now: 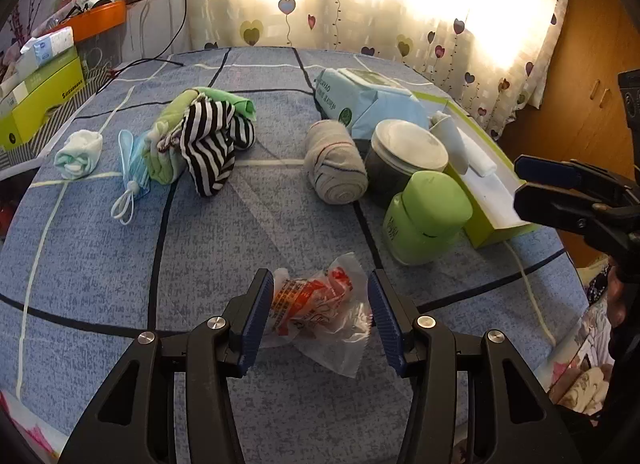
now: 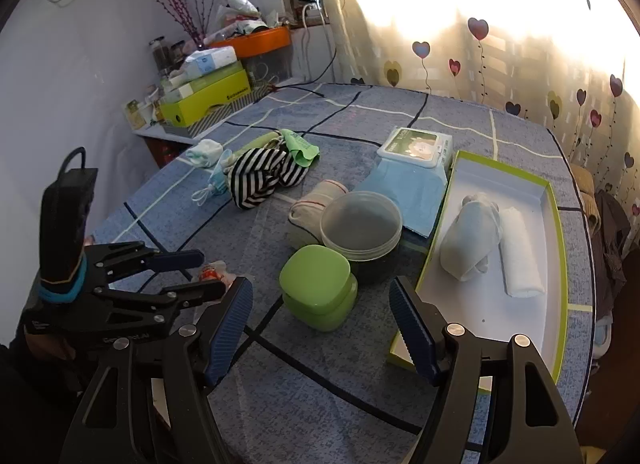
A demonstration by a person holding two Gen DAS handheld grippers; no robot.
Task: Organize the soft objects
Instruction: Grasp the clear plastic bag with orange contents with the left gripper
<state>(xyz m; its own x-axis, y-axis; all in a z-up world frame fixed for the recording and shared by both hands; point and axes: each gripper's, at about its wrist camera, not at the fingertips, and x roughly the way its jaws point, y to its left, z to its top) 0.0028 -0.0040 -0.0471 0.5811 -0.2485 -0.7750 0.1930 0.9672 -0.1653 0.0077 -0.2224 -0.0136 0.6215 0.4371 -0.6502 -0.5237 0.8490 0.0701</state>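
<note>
wrapper (image 1: 320,310) lies on the bed (image 1: 120,264) between my left gripper (image 1: 320,316) fingers, spread wide, not touching. my right gripper (image 2: 322,328) hangs wide by the box (image 2: 560,304).

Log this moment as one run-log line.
left tool: open around plastic packet | right tool: open, holding nothing | box: two rolled cloths inside

Two low, near views across one bed (image 1: 120,264), both toward the curtain (image 2: 520,44).
</note>
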